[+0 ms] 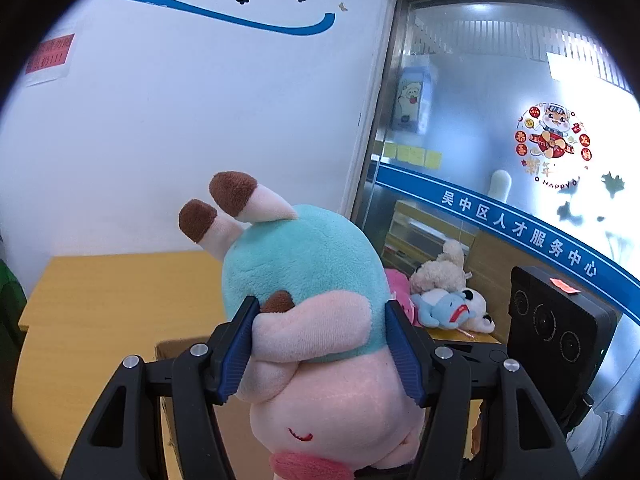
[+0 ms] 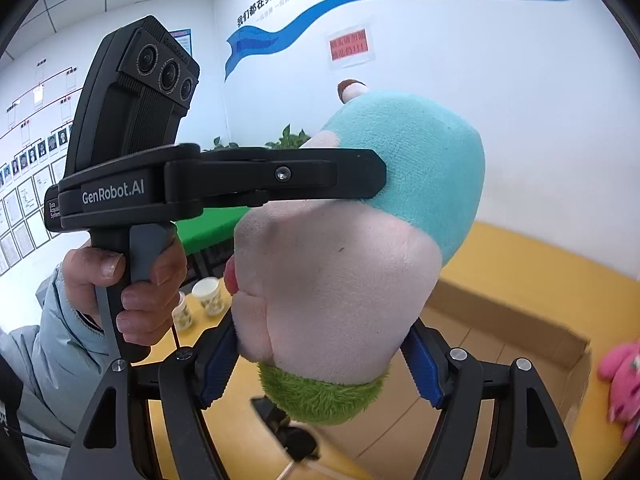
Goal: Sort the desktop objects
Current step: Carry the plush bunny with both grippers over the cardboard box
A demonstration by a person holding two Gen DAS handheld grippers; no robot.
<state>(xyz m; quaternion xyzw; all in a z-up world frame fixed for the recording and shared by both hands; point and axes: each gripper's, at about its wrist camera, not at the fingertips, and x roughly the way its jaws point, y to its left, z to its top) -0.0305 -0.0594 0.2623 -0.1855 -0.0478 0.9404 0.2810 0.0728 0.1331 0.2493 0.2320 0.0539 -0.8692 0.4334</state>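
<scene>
Both grippers, left [image 1: 320, 344] and right [image 2: 320, 356], clamp one plush toy [image 1: 304, 280], soft, light, best squeezed mid-body above the near cardboard box [image 2: 520, 320]

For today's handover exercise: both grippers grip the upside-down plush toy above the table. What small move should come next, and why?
Probably open the right gripper. The left gripper already clamps the plush toy around its middle, so one hold should be enough to carry it towards the cardboard box.

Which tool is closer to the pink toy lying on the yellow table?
Right, probably. The pink toy lies on the table just off the right tool's right side; the left tool reaches in from the opposite, left side. Both are shut on the teal-and-pink plush.
</scene>
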